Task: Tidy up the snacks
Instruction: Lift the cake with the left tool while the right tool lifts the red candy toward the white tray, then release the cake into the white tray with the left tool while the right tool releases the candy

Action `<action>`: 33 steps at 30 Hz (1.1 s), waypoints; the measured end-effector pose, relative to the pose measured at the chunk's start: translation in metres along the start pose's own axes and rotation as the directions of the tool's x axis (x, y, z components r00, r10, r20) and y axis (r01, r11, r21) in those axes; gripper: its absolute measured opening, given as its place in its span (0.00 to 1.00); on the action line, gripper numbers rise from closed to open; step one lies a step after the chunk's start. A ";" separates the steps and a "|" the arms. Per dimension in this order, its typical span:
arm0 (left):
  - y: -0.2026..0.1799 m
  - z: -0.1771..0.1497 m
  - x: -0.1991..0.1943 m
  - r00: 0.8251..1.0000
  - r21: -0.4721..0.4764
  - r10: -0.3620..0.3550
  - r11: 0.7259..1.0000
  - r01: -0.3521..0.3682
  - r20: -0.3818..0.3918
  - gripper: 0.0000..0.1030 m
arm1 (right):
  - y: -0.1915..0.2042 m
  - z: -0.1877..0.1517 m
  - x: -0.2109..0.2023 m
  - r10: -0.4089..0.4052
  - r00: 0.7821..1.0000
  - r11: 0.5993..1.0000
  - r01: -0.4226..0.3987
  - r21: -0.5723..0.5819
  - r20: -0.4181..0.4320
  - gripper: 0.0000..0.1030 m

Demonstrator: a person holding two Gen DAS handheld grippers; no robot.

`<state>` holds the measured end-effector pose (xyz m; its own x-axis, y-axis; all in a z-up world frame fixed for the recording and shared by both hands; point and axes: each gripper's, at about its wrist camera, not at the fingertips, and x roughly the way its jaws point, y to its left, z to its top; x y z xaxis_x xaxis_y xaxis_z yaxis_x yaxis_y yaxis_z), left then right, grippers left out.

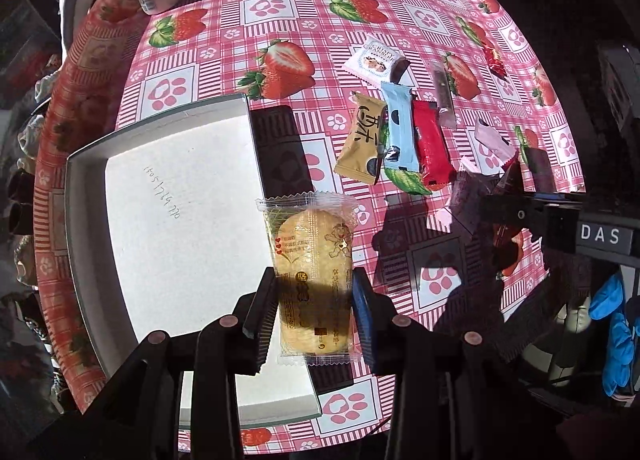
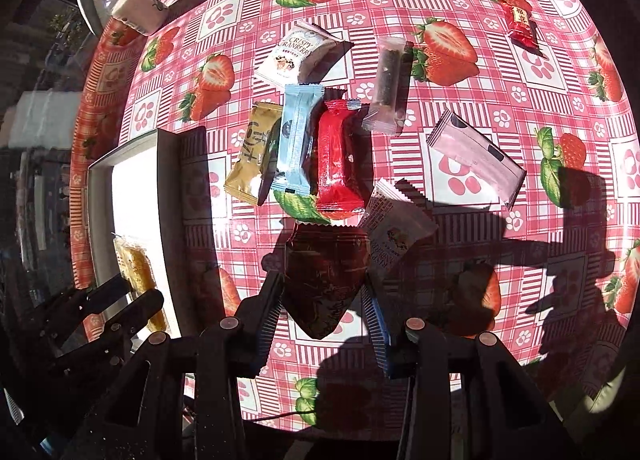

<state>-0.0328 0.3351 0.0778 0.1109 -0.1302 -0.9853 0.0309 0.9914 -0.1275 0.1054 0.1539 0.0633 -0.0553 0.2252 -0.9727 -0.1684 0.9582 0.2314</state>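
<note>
Clear-wrapped yellow rice cracker [image 1: 314,280] gripped in left tongs [image 1: 314,308]; right tongs [image 2: 324,300] pinch dark-red packet [image 2: 324,280].

My left gripper [image 1: 314,306] is matte black plastic, with ribbed finger pads: one black, one blue [image 1: 363,312]. Round copper-coloured rivets [image 1: 227,321] dot its angular linkage arms. My right gripper [image 2: 322,310] matches it; seen from the left camera, its body carries a white-lettered "DAS" label [image 1: 600,235].
</note>
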 end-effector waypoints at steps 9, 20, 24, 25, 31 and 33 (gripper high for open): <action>0.055 -0.007 -0.012 0.998 -0.097 0.049 0.994 -0.045 0.034 0.38 | 0.069 0.009 0.010 0.023 1.000 0.990 -0.024 -0.137 -0.009 0.41; 0.118 -0.021 0.002 0.995 -0.201 0.102 0.974 -0.103 -0.012 0.38 | 0.138 0.009 0.038 0.087 0.993 0.966 -0.104 -0.238 -0.082 0.41; 0.126 -0.028 0.009 0.994 -0.217 0.099 0.971 -0.105 -0.037 0.38 | 0.163 0.006 0.051 0.091 0.989 0.951 -0.120 -0.285 -0.114 0.41; 0.128 -0.030 0.012 0.994 -0.220 0.099 0.970 -0.106 -0.045 0.38 | 0.168 0.006 0.054 0.090 0.989 0.948 -0.122 -0.295 -0.121 0.41; 0.137 -0.040 0.026 0.991 -0.232 0.098 0.966 -0.117 -0.092 0.38 | 0.191 0.003 0.071 0.097 0.982 0.931 -0.147 -0.334 -0.163 0.41; 0.139 -0.044 0.030 0.990 -0.237 0.097 0.964 -0.119 -0.104 0.38 | 0.197 0.003 0.077 0.091 0.981 0.928 -0.146 -0.344 -0.171 0.41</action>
<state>-0.0690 0.4692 0.0257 0.0095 -0.0313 -0.9995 -0.2193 0.9751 -0.0327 0.0712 0.3608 0.0343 -0.2381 0.2779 -0.9306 -0.4867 0.7951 0.3619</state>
